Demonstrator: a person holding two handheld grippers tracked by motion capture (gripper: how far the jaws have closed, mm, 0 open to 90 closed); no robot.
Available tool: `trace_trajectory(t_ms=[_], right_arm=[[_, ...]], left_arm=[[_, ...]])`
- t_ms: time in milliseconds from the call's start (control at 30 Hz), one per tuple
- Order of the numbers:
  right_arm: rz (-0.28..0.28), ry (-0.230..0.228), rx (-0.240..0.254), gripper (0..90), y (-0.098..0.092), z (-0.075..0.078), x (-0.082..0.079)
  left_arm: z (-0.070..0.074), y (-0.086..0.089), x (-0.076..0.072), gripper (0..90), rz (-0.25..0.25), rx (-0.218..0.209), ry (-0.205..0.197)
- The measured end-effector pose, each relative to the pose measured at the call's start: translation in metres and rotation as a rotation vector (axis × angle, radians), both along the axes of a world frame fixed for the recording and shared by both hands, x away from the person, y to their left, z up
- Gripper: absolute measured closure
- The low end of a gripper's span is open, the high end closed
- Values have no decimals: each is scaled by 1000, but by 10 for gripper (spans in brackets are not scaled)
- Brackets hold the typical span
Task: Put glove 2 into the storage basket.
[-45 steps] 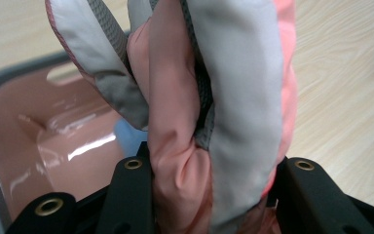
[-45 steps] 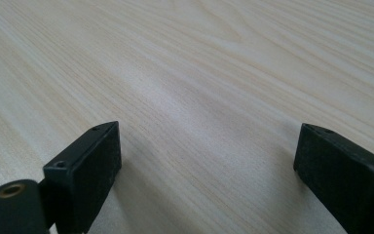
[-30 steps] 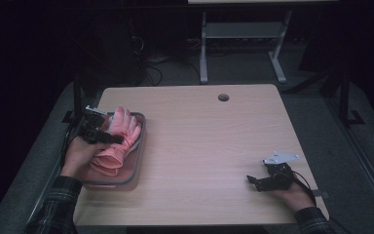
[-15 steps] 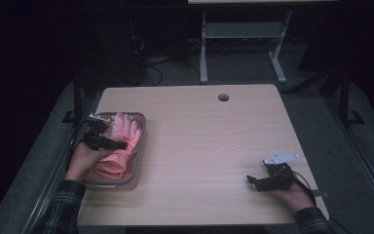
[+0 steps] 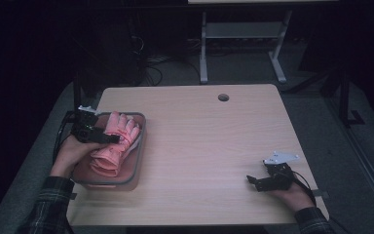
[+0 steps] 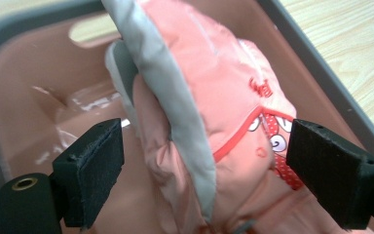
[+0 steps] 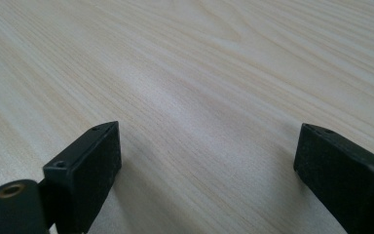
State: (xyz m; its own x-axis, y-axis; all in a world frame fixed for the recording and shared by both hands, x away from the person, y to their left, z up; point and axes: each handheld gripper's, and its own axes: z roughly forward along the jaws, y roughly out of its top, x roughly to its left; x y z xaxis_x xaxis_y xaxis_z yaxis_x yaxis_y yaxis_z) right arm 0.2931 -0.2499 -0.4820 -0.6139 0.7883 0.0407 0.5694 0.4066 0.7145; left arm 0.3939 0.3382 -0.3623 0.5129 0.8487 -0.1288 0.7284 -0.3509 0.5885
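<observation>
Your left claw (image 6: 204,161) had just been opening, jaws apart around the pink glove (image 6: 214,112), released into the tray (image 5: 139,146); withdrawal remained.

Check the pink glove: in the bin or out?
In. The pink glove lies inside the bin; the left gripper has just been opening, pads clear of it.

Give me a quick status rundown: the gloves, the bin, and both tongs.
Pink gloves: lying in the bin, between the left jaws, not gripped.
Bin: upright at the table's left edge, holding the gloves.
Left tongs: open; jaws have just been opening around the gloves.
Right tongs: open, nothing between them, low over bare table.
</observation>
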Motion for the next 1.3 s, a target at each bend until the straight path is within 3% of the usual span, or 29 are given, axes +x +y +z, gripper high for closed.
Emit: trace_trajectory(t_ms=[200,400,633,833,1300], right_arm=[[-1,1,0,93,0,0,0],[-1,1,0,93,0,0,0],[0,1,0,92,0,0,0],[-1,1,0,92,0,0,0],[0,0,0,92,0,0,0]], left_arm=[[22,4,-3,132,7,13,-54],[42,-4,-8,133,-11,-9,-112],[48,-27,-14,132,-70,-40,-144],[50,-58,-23,133,-127,-65,-177],[41,-121,-41,133,-226,-91,-192]])
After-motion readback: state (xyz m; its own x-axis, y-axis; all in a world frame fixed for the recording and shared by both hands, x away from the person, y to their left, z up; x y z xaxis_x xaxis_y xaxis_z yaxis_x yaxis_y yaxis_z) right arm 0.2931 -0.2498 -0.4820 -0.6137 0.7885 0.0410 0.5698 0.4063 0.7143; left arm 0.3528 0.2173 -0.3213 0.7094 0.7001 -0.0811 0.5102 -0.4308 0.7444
